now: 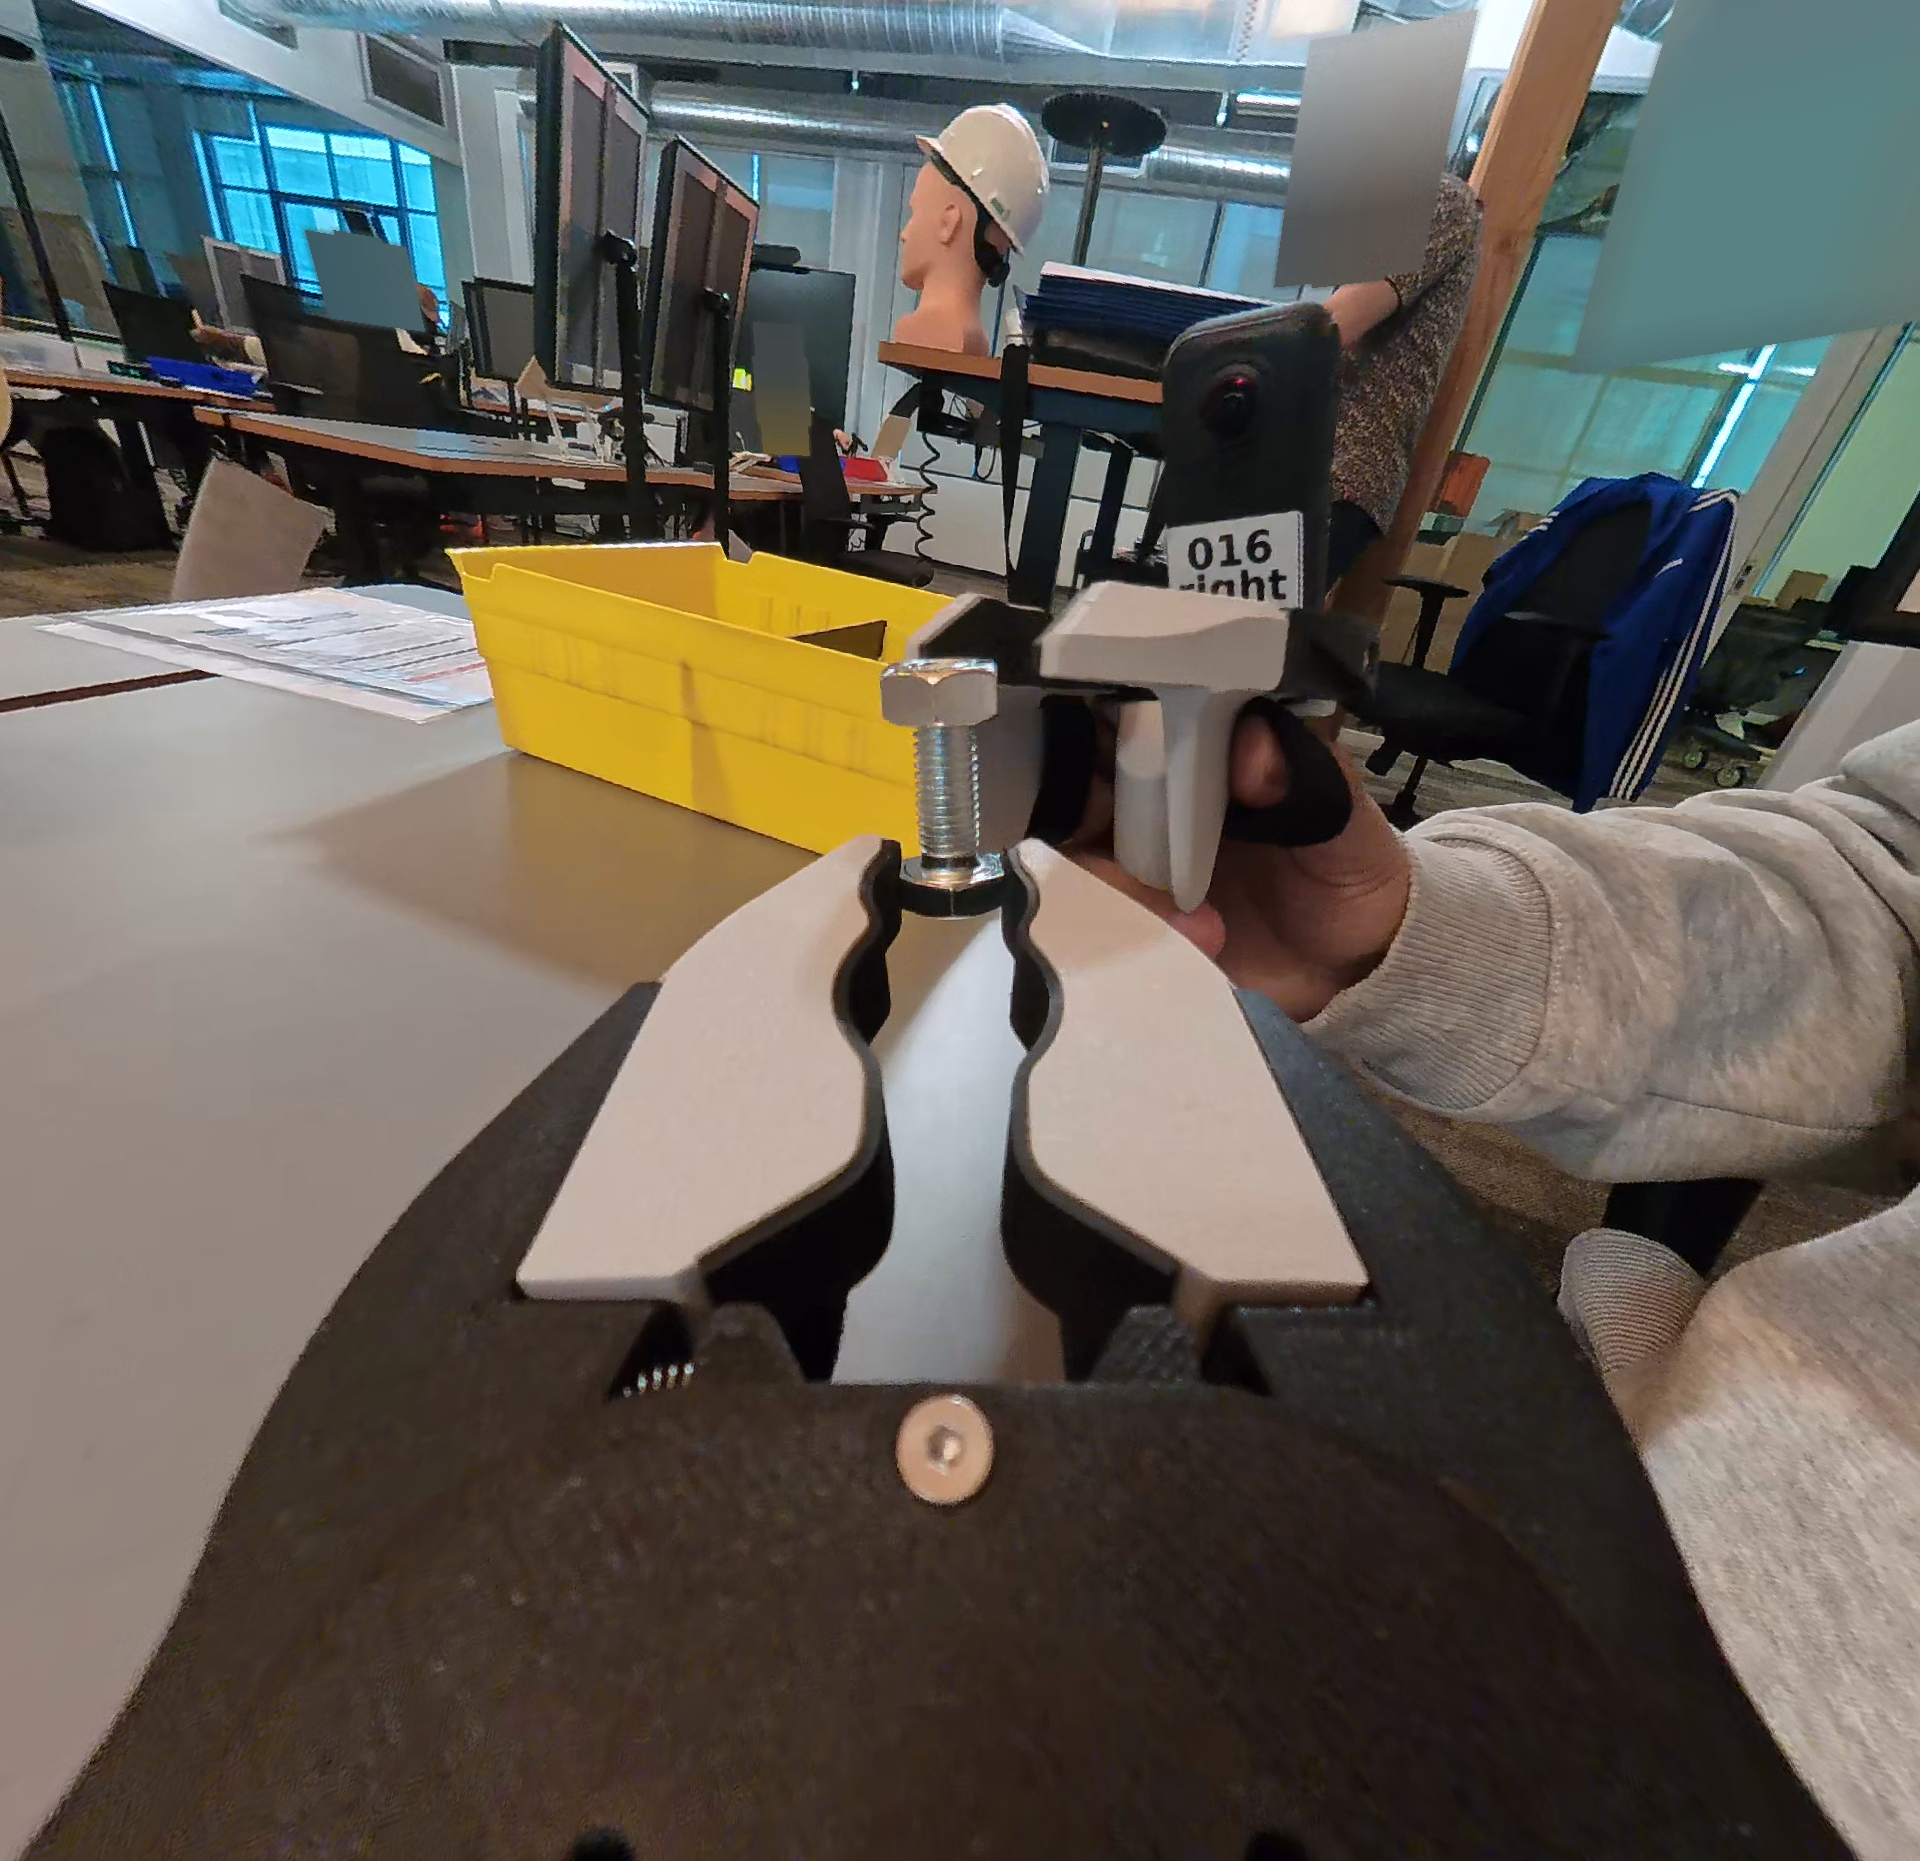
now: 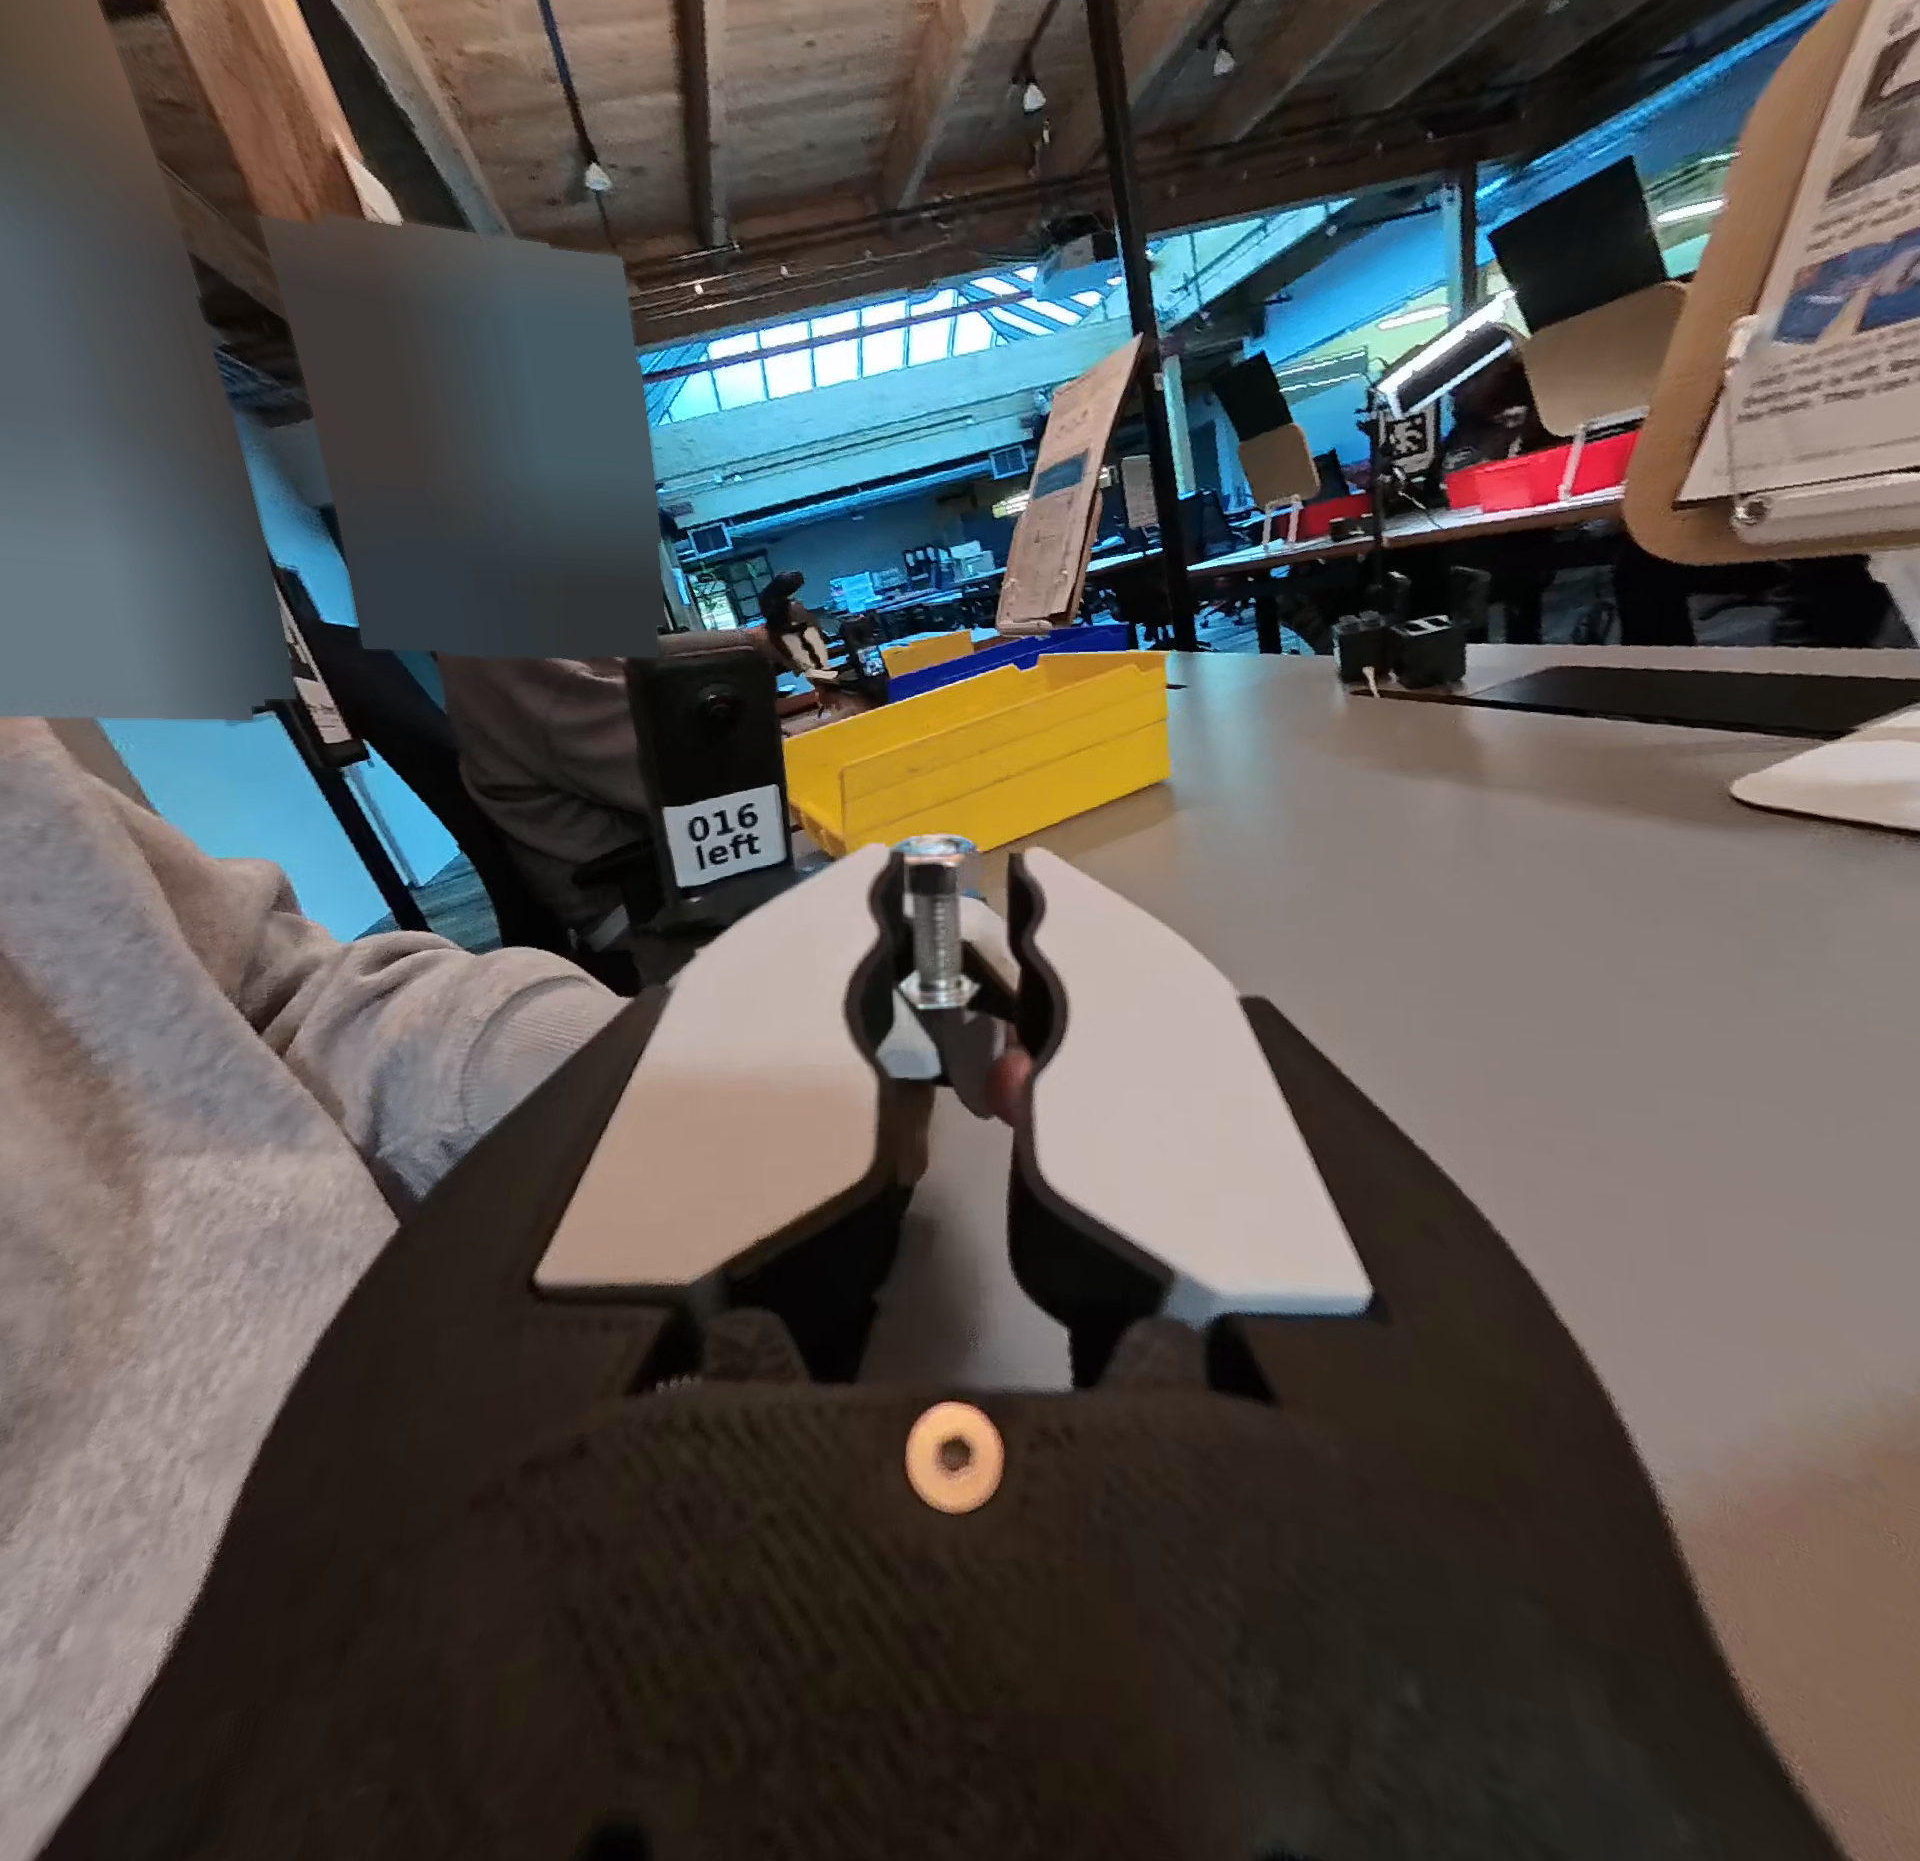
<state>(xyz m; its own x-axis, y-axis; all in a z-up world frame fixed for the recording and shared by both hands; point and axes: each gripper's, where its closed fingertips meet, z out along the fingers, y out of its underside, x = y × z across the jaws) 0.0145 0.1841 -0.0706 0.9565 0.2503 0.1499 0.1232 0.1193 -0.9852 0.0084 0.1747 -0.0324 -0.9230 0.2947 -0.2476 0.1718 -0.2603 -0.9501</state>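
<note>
Left wrist view shows the left gripper point(image 1: 948, 881) clamped on a dark hex nut point(image 1: 948, 889) at its fingertips, with a silver bolt point(image 1: 940, 751) standing upright in the nut, its hex head on top. Close behind it the right gripper point(image 1: 961, 658) is held sideways by a hand point(image 1: 1299, 876) in a grey sleeve, its tips at the bolt head, though whether they pinch it I cannot tell. Behind both, 1 yellow bin point(image 1: 686, 668) sits on the grey table point(image 1: 260, 876).
</note>
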